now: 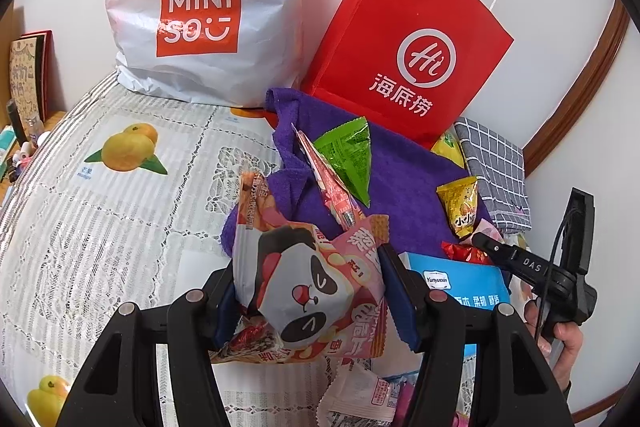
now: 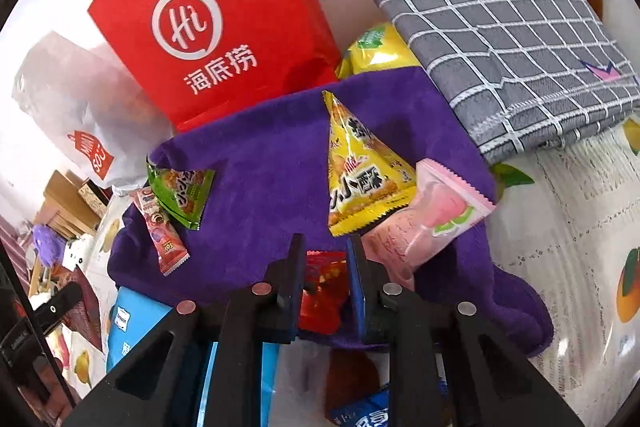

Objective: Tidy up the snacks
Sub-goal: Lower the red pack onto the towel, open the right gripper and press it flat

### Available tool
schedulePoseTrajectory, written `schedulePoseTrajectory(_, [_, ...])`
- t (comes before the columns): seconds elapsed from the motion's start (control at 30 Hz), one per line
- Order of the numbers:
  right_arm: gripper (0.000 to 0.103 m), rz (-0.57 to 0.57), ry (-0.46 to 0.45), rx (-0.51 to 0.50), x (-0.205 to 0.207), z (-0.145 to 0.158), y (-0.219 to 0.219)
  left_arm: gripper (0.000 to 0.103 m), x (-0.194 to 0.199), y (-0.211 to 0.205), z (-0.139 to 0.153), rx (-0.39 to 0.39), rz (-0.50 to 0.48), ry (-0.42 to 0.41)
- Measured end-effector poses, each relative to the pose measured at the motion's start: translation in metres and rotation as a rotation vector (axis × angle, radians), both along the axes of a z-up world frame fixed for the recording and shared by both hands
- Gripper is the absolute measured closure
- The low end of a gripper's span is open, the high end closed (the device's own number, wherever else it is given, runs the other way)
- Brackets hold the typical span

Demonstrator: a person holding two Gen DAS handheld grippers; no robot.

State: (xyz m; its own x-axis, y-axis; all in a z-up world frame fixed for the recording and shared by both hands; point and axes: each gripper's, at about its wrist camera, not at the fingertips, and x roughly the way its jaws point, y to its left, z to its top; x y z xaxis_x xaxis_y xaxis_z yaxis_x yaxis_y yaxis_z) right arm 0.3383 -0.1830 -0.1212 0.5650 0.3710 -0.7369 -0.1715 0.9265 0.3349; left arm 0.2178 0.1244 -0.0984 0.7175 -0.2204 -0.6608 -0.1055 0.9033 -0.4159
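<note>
My left gripper (image 1: 310, 267) is shut on a pink panda snack bag (image 1: 312, 287), held above the table near the purple towel (image 1: 400, 171). On the towel lie a green triangular packet (image 1: 348, 155), a thin red stick packet (image 1: 336, 195) and a yellow packet (image 1: 460, 205). My right gripper (image 2: 324, 247) is shut on a small red packet (image 2: 322, 291) at the near edge of the purple towel (image 2: 260, 167). In the right wrist view the towel also holds a yellow triangular packet (image 2: 360, 171), a pink peach packet (image 2: 424, 227), the green packet (image 2: 182, 193) and the red stick packet (image 2: 160, 235).
A red paper bag (image 1: 408, 43) and a white Miniso bag (image 1: 208, 3) stand at the back against the wall. A grey checked cloth (image 2: 516, 55) lies right of the towel. A blue tissue pack (image 1: 460, 279) and more wrapped snacks (image 1: 360, 395) lie near me on the fruit-print tablecloth (image 1: 100, 207).
</note>
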Motion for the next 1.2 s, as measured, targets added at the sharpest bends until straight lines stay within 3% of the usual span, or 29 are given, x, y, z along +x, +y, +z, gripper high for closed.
schedulePoseTrajectory(0.03, [0.078, 0.010, 0.009, 0.011, 0.000, 0.002, -0.001, 0.043, 0.000, 0.000, 0.000, 0.000, 0.001, -0.001])
schedulePoseTrajectory(0.13, [0.052, 0.051, 0.023, 0.034, -0.002, 0.008, -0.002, 0.043, 0.001, -0.001, -0.001, 0.001, 0.000, -0.001])
schedulePoseTrajectory(0.17, [0.048, 0.051, 0.018, 0.027, -0.004, 0.010, -0.001, 0.043, 0.000, 0.000, 0.000, -0.001, -0.001, -0.002])
schedulePoseTrajectory(0.3, [0.048, 0.067, 0.084, -0.015, 0.002, -0.005, 0.010, 0.043, 0.001, -0.001, -0.001, 0.001, -0.005, 0.002])
schedulePoseTrajectory(0.43, [0.058, 0.061, 0.037, -0.054, -0.002, -0.005, 0.017, 0.043, 0.001, -0.001, -0.002, -0.001, -0.005, 0.003])
schedulePoseTrajectory(0.57, [0.058, 0.055, 0.014, -0.021, -0.004, -0.002, 0.013, 0.043, 0.001, -0.001, -0.002, -0.004, -0.007, 0.001])
schedulePoseTrajectory(0.8, [0.058, -0.005, -0.106, 0.007, -0.006, 0.010, 0.003, 0.043, -0.001, -0.002, 0.000, 0.001, -0.010, -0.014])
schedulePoseTrajectory(0.93, [0.057, -0.028, -0.097, -0.050, 0.001, 0.002, 0.005, 0.043, 0.000, -0.002, -0.001, 0.004, -0.011, -0.009])
schedulePoseTrajectory(1.07, [0.041, -0.036, -0.119, -0.053, -0.003, 0.010, 0.003, 0.043, 0.000, -0.002, -0.001, 0.004, -0.011, -0.010])
schedulePoseTrajectory(1.2, [0.041, -0.049, -0.182, -0.029, -0.014, 0.029, -0.006, 0.043, 0.002, -0.002, -0.002, 0.012, -0.011, -0.013])
